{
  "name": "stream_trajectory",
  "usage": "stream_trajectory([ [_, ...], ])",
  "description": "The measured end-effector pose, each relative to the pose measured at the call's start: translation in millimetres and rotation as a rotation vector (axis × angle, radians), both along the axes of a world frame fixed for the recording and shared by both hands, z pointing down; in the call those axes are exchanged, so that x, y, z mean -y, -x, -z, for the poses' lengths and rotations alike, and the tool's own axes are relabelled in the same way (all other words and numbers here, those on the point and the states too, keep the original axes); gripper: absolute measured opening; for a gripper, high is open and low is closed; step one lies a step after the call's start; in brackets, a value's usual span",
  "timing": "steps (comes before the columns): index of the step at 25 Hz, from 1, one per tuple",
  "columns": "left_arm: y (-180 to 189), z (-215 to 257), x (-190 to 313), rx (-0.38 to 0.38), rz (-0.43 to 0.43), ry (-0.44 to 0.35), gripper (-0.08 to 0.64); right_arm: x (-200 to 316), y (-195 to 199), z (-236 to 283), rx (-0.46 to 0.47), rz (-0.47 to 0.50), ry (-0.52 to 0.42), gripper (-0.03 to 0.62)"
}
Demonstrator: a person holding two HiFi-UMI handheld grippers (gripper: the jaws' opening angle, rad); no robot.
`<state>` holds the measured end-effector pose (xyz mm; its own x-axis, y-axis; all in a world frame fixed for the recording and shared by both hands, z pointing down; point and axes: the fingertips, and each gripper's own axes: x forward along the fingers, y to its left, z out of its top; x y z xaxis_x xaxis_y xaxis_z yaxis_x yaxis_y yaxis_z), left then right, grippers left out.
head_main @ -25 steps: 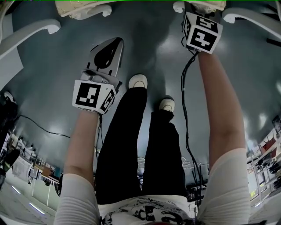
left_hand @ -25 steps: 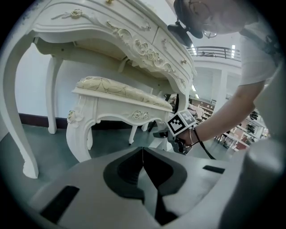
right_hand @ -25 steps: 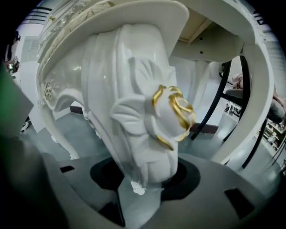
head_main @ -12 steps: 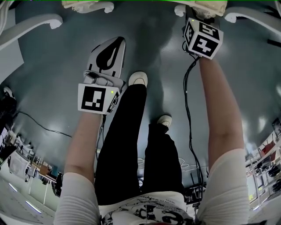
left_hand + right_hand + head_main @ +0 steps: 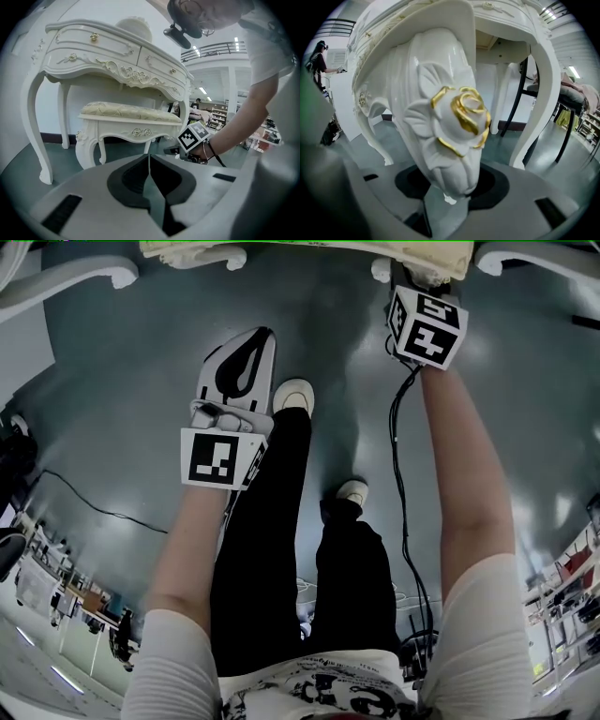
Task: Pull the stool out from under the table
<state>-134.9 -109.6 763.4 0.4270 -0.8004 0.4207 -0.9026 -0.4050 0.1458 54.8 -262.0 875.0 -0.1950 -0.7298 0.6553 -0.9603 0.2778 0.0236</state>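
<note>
Grey-green glossy floor [image 5: 112,362]; white carved table [image 5: 112,51], cushioned stool [image 5: 131,123]; right gripper [image 5: 447,187] clamped on stool leg [image 5: 450,108]; left gripper [image 5: 149,164] closed, empty.

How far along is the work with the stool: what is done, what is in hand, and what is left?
Done: the grip. The right gripper holds the stool at its carved corner. In hand: the pull, which looks at most begun, since the stool's seat stands mostly under the table. The left gripper is shut, empty and away from the stool. Left: draw the stool clear of the table.
</note>
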Motion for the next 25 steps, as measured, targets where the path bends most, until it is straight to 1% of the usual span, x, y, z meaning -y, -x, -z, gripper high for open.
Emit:
stream_trajectory([
  [6, -16.9, 1.2, -25.8, -0.005, 0.006, -0.004, 0.021, -32.9, -11.4, -5.3, 0.0, 0.042, 0.015, 0.218],
  [11, -22.5, 11.4, -46.6, 0.002, 0.042, -0.025, 0.021, -69.4, -13.3, -3.4, 0.001, 0.065, 0.039, 0.218],
  [15, -32.7, 16.2, -66.0, -0.016, 0.062, -0.032, 0.021, -101.8, -21.3, -8.7, -0.011, 0.084, 0.076, 0.218],
  [18, -36.4, 19.8, -88.8, -0.036, 0.07, -0.031, 0.021, -128.0, -23.5, -9.5, -0.022, 0.111, 0.101, 0.218],
  [21, -39.6, 15.8, -113.6, -0.036, 0.071, -0.019, 0.021, -152.0, -28.7, -13.3, -0.025, 0.135, 0.112, 0.219],
  [25, -48.7, 10.7, -171.3, -0.028, 0.065, 0.001, 0.021, -204.4, -40.8, -14.5, -0.035, 0.17, 0.12, 0.219],
])
